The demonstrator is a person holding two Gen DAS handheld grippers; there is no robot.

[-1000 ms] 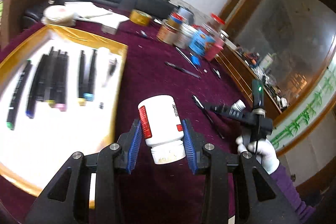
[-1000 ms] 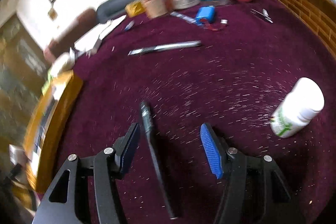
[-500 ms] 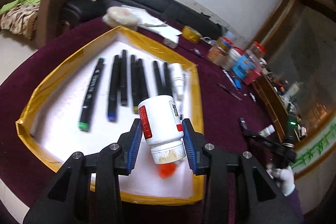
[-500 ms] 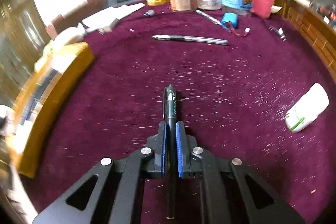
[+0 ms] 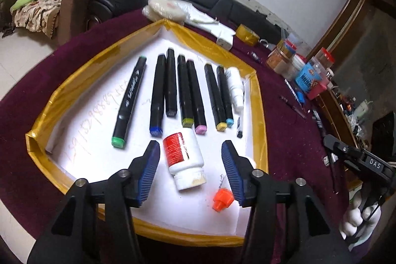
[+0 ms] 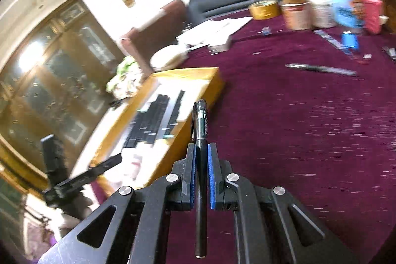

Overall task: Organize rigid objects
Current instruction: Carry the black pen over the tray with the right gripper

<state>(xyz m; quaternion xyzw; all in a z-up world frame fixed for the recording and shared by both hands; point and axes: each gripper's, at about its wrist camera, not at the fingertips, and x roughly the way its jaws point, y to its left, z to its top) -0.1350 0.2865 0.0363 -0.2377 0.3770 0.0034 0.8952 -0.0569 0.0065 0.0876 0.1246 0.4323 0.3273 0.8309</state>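
White bottle (image 5: 184, 160) with red label lying on its side in the lower middle of the left-wrist frame, on the white floor of the gold-edged tray (image 5: 259, 110), just below the row of black markers (image 5: 173, 88) and left of a loose orange cap (image 5: 222, 198). Left gripper (image 5: 190, 172) opening around it, blue pads clear of the bottle on both sides, so nothing gripped there. Best to finish spreading before lifting straight back, to avoid nudging the bottle into the marker ends or rolling it onto the cap.

Black pen (image 6: 201, 140) clamped in the right gripper (image 6: 201, 165), jaws narrow and pressed on the barrel, tip pointing toward the upper middle of the right-wrist frame. Tray edge at centre left there, blurred. Likely next: carry the pen over the tray wall, high enough to clear it, line it up parallel with the markers and set it in the free strip at the right end of the row, near the small white bottle (image 5: 235, 85). Release only once the pen rests flat.
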